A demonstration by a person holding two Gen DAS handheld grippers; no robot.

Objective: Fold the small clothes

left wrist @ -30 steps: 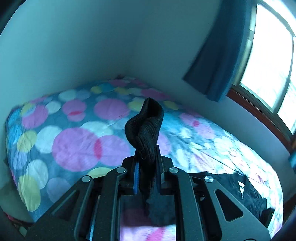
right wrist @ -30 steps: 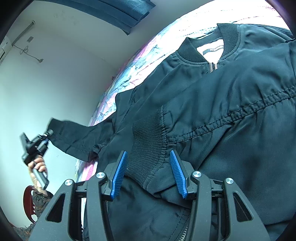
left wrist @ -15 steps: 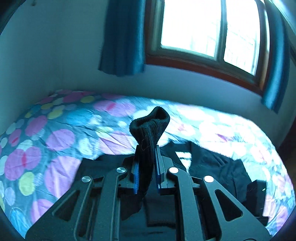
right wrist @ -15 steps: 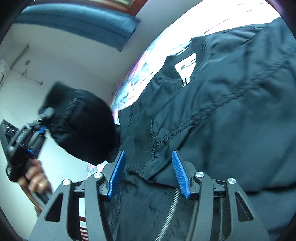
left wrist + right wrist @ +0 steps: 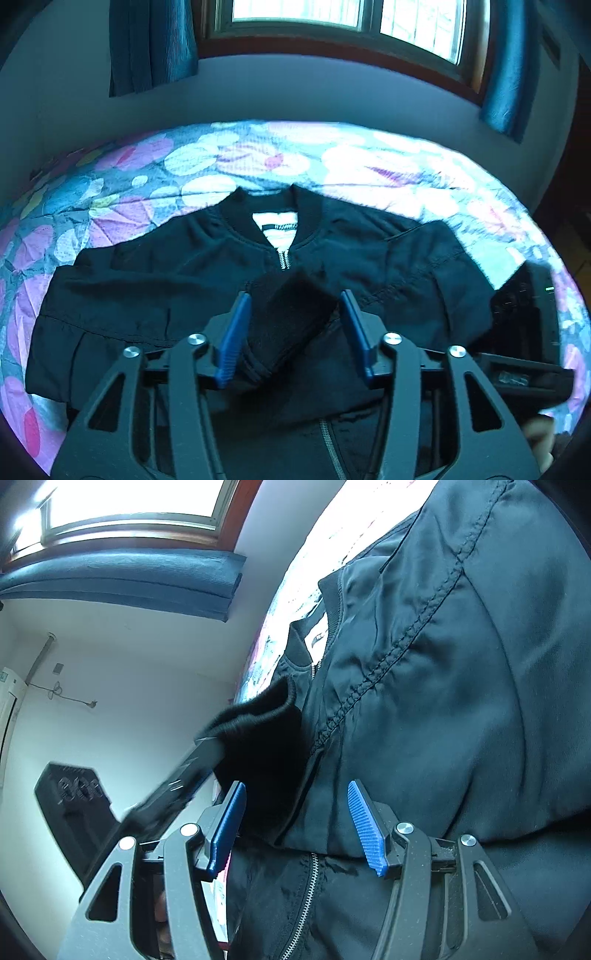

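A small black zip-up jacket lies face up on the bed, collar toward the window, zipper closed at the neck. Both sleeves are folded across the chest, and a ribbed knit cuff rests at the middle.

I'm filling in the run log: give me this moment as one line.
stage: sleeve folded in | left claw: open around cuff | right claw: open over jacket | surface: bed
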